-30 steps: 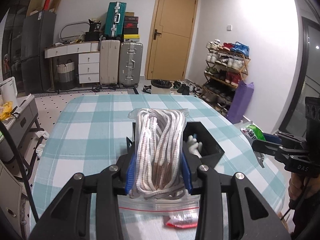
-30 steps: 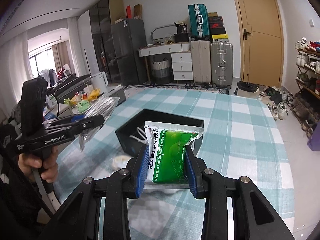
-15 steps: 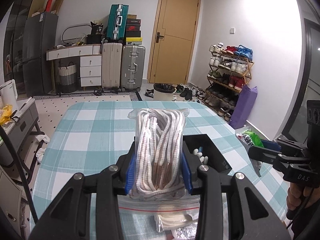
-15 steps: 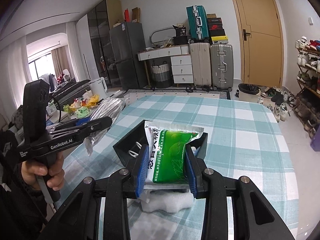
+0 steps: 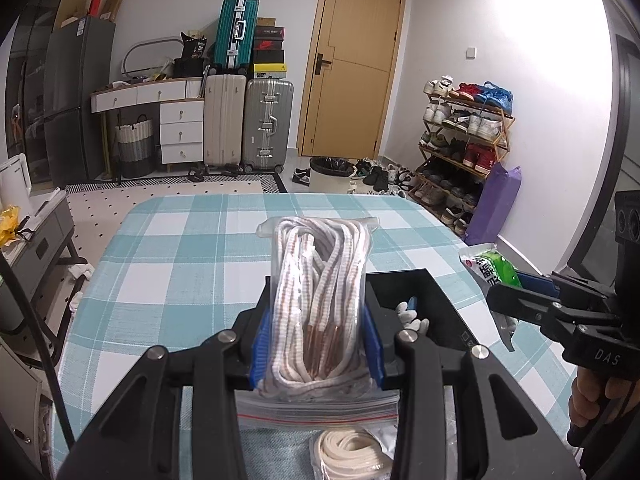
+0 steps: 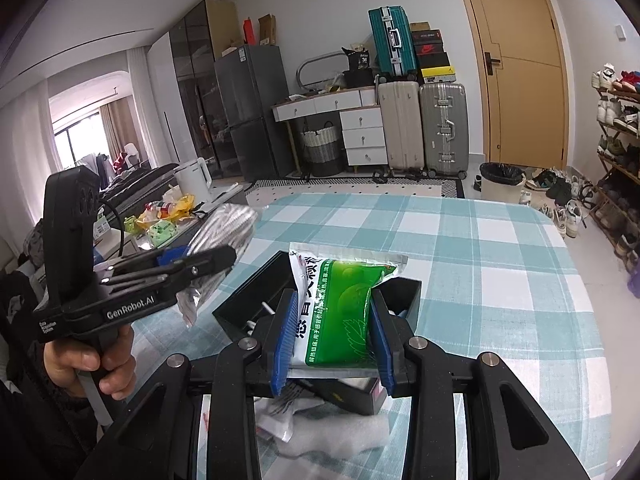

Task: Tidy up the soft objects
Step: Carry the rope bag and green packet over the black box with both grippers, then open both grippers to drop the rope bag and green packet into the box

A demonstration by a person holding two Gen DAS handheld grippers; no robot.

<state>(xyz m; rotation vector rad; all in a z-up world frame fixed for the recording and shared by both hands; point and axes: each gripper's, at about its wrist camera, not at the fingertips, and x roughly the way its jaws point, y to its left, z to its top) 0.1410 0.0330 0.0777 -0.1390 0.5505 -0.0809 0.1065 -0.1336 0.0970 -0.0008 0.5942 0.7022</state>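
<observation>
My left gripper (image 5: 316,344) is shut on a clear zip bag of white and brown laces (image 5: 320,292), held above the checked table. Just right of it sits a black box (image 5: 436,304) with small white items inside. My right gripper (image 6: 332,344) is shut on a green and white packet (image 6: 340,308), held over the near part of the same black box (image 6: 256,288). In the left wrist view the right gripper (image 5: 516,292) with its green packet (image 5: 494,270) shows at the right edge. In the right wrist view the left gripper (image 6: 200,260) and its bag (image 6: 224,236) show at the left.
A coil of cream cord in a bag (image 5: 352,452) lies on the table (image 5: 180,264) under the left gripper. White foam (image 6: 340,432) and a plastic bag lie below the right gripper. Suitcases (image 5: 248,120), a door and a shoe rack (image 5: 464,136) stand beyond the table.
Both grippers have drawn back toward the near edge of the table with their loads. The black box now sits farther ahead, and the cord coil and foam have come into view beneath them.
</observation>
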